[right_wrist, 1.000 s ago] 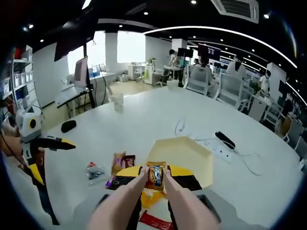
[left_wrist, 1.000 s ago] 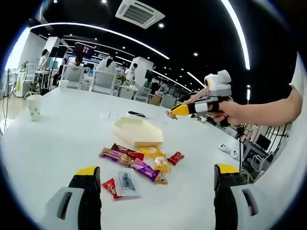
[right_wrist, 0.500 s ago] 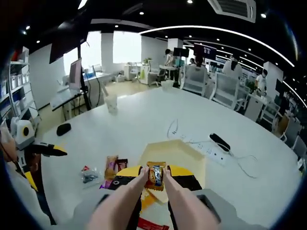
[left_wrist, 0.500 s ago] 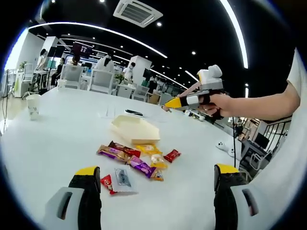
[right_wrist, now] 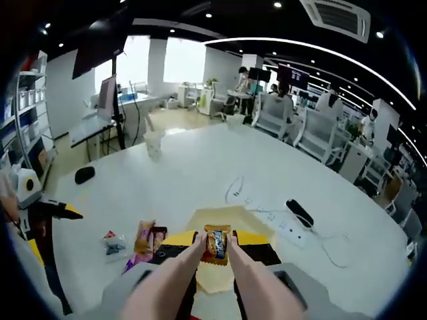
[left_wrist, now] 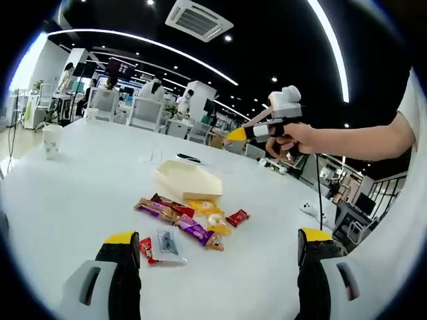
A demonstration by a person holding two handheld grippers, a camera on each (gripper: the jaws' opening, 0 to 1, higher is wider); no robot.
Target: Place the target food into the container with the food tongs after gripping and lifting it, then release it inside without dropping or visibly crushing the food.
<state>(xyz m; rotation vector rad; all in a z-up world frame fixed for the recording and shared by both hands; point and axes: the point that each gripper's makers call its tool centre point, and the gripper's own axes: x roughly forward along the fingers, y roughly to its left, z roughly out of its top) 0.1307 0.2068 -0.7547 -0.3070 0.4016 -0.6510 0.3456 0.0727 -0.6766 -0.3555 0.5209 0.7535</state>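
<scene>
Tongs (right_wrist: 216,244) around orange-wrapped snack (right_wrist: 217,244)

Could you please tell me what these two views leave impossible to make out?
- Right gripper view: the yellow container floor, hidden behind the tongs and the held snack.
- Right gripper view: the right tool's jaws, covered by the tongs.
- Left gripper view: wrapper print on the snack pile, too small.
- Left gripper view: the container's inside, seen edge-on.

Hand-held gripper (right_wrist: 215,244): tongs pinch an orange wrapped snack (right_wrist: 216,244).
Container (right_wrist: 243,223): pale yellow, beneath the snack, on white tabletop (right_wrist: 200,167).
</scene>
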